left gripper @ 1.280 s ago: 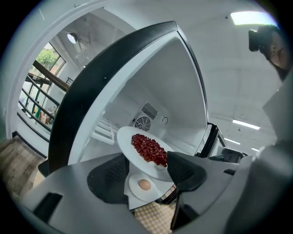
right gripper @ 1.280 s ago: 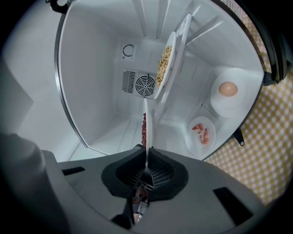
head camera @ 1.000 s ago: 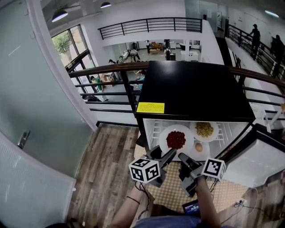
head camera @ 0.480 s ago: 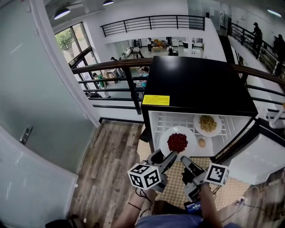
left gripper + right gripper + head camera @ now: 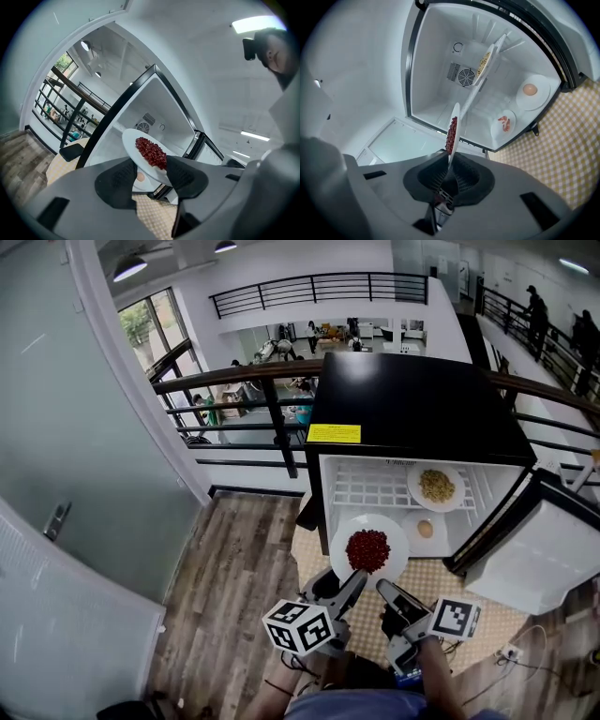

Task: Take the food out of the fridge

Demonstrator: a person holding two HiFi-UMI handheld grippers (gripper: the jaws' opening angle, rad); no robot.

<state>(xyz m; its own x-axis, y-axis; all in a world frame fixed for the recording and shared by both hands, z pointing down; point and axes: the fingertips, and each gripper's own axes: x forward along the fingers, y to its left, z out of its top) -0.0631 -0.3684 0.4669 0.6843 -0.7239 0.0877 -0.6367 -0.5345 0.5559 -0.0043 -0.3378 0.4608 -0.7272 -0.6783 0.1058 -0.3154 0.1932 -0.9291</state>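
A white plate (image 5: 345, 532) heaped with red food (image 5: 367, 549) hangs level just in front of the open black fridge (image 5: 422, 409). My right gripper (image 5: 384, 587) is shut on the plate's near rim; in the right gripper view the plate (image 5: 454, 117) stands edge-on between the pads of this right gripper (image 5: 447, 171). My left gripper (image 5: 354, 579) sits beside it at the same rim. Its jaws have just been closing, and the plate (image 5: 133, 140) lies between them in the left gripper (image 5: 151, 176) view, not clearly pinched.
Inside the fridge a plate of yellow food (image 5: 434, 486) rests on the wire shelf and a small plate with an egg (image 5: 425, 529) below; a shrimp plate (image 5: 505, 123) sits beside it. The fridge door (image 5: 525, 568) stands open at right. A checkered mat (image 5: 469, 615) covers the floor.
Both grippers have drawn back toward me, and the red-food plate has come off the fridge shelf to hang outside the opening.
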